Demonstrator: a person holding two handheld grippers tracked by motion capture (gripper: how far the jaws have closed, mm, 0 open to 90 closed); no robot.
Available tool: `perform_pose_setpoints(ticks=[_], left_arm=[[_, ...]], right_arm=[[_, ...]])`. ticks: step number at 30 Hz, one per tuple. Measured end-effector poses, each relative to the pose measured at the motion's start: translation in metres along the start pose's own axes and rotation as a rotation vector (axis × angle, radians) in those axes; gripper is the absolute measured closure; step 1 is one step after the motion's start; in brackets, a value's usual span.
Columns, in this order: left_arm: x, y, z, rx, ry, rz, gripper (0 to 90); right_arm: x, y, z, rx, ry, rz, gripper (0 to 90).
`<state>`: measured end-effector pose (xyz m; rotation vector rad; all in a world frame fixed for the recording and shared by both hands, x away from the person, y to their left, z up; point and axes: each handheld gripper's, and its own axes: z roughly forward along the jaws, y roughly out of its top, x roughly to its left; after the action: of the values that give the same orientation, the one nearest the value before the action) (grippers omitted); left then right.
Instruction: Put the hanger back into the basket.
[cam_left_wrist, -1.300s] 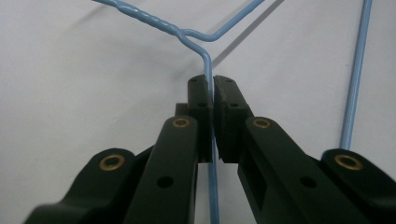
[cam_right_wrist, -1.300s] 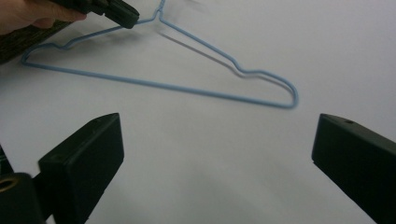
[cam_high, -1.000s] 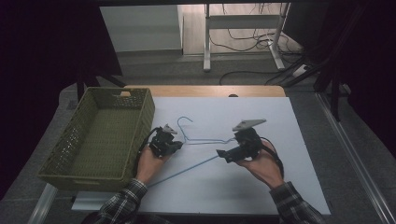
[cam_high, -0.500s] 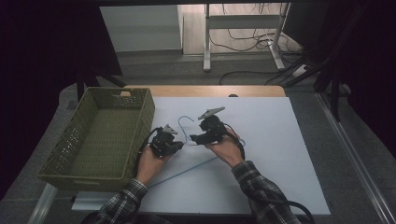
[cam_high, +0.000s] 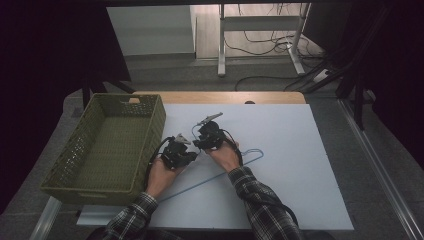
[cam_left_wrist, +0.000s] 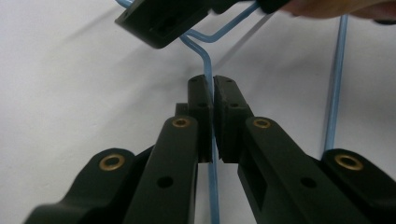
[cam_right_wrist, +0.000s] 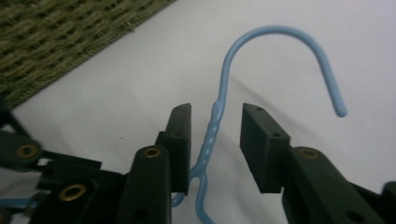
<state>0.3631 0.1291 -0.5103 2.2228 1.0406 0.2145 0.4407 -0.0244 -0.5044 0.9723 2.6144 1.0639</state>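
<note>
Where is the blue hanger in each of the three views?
High view: the hanger lies on the white table, at centre, partly under both hands.
Left gripper view: its wire runs up the middle, clamped between the left gripper jaws.
Right gripper view: its twisted neck stands between the right gripper jaws, hook at upper right.
Shared landmark: the twisted neck beside the green basket.

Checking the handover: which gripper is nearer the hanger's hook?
Right. The right gripper straddles the twisted neck just below the hook; the left gripper clamps the hanger's wire farther down.
</note>
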Motion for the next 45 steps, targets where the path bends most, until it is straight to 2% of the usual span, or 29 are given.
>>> perform_pose_setpoints(ticks=[2, 5, 7, 8, 9, 10, 12, 13, 15, 18, 19, 23, 26, 27, 29, 30, 32, 34, 39, 40, 45], left_arm=[[-0.001, 0.000, 0.000, 0.002, -0.006, -0.001, 86.7], [-0.001, 0.001, 0.000, -0.002, -0.005, -0.003, 86.6], [-0.002, 0.001, 0.001, 0.001, -0.011, -0.003, 86.0], [-0.003, 0.001, 0.000, -0.005, -0.023, -0.003, 85.1], [-0.003, 0.001, 0.000, -0.005, -0.023, -0.003, 84.2], [-0.006, 0.002, -0.003, -0.014, -0.031, -0.002, 80.5], [-0.009, 0.004, -0.007, -0.017, -0.029, 0.007, 71.6], [-0.012, 0.006, -0.015, -0.035, -0.023, 0.010, 69.1], [-0.013, 0.009, -0.023, -0.050, -0.042, -0.003, 62.4], [-0.014, 0.012, -0.030, -0.049, -0.060, -0.012, 53.1], [-0.014, 0.014, -0.037, -0.037, -0.077, -0.012, 50.7], [-0.013, 0.020, -0.046, -0.001, -0.129, -0.024, 41.8], [-0.012, 0.025, -0.050, -0.010, -0.184, -0.044, 39.7], [-0.012, 0.025, -0.050, -0.010, -0.184, -0.044, 39.3], [-0.013, 0.029, -0.049, -0.012, -0.235, -0.057, 39.5], [-0.016, 0.031, -0.048, -0.010, -0.257, -0.063, 42.8], [-0.017, 0.032, -0.047, -0.005, -0.264, -0.059, 47.7], [-0.019, 0.037, -0.044, 0.002, -0.322, -0.065, 54.4], [-0.021, 0.045, -0.041, 0.035, -0.357, -0.060, 67.1], [-0.021, 0.047, -0.040, 0.046, -0.360, -0.058, 67.1], [-0.022, 0.052, -0.037, 0.114, -0.381, -0.070, 82.0]], right_arm=[[-0.001, -0.001, 0.004, 0.016, -0.008, 0.009, 66.3], [-0.002, -0.002, 0.005, 0.011, 0.013, 0.029, 76.3], [0.001, -0.002, 0.004, 0.009, 0.012, 0.043, 79.8], [0.002, -0.002, 0.003, 0.005, 0.016, 0.068, 82.1], [0.002, -0.002, 0.003, 0.005, 0.016, 0.068, 82.1], [0.000, -0.002, -0.001, -0.023, 0.043, 0.134, 85.3], [0.000, -0.001, -0.003, -0.027, 0.036, 0.127, 85.5], [0.002, 0.000, -0.009, -0.036, 0.014, 0.113, 85.6], [0.001, 0.001, -0.016, -0.056, 0.019, 0.126, 85.6], [0.000, 0.002, -0.029, -0.084, 0.034, 0.131, 85.6], [0.001, 0.003, -0.035, -0.096, 0.031, 0.122, 85.6], [0.005, 0.004, -0.055, -0.130, 0.030, 0.100, 85.6], [0.009, 0.004, -0.070, -0.146, 0.025, 0.073, 85.6], [0.009, 0.004, -0.070, -0.146, 0.025, 0.073, 85.6], [0.012, 0.002, -0.080, -0.158, 0.022, 0.064, 85.6], [0.013, -0.001, -0.088, -0.167, 0.027, 0.057, 85.5], [0.014, -0.003, -0.094, -0.174, 0.030, 0.053, 85.6], [0.016, -0.006, -0.099, -0.181, 0.030, 0.042, 85.5], [0.019, -0.009, -0.104, -0.196, 0.040, 0.032, 85.5], [0.019, -0.010, -0.104, -0.199, 0.041, 0.028, 85.5], [0.022, -0.013, -0.103, -0.213, 0.062, 0.010, 85.4]])
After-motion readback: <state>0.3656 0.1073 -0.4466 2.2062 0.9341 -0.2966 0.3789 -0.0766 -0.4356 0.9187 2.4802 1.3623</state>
